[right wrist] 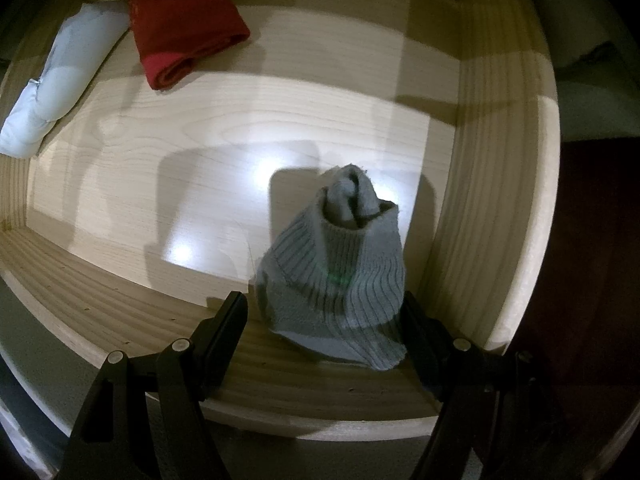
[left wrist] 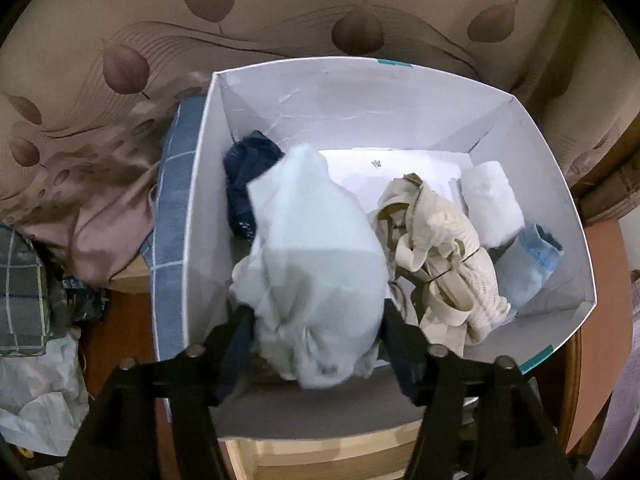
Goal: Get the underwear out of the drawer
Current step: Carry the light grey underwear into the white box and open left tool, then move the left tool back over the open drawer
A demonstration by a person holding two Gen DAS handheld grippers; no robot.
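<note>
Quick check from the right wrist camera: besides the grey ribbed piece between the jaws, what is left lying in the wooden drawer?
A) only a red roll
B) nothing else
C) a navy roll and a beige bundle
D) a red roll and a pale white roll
D: a red roll and a pale white roll lie at the far left of the wooden drawer, apart from the grey ribbed piece at the right gripper.

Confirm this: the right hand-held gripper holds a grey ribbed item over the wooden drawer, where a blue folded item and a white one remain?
Not quite. The folded item is red, not blue, as the right wrist view shows. The right hand-held gripper does hold the grey ribbed item over the wooden drawer, and the white one remains.
</note>
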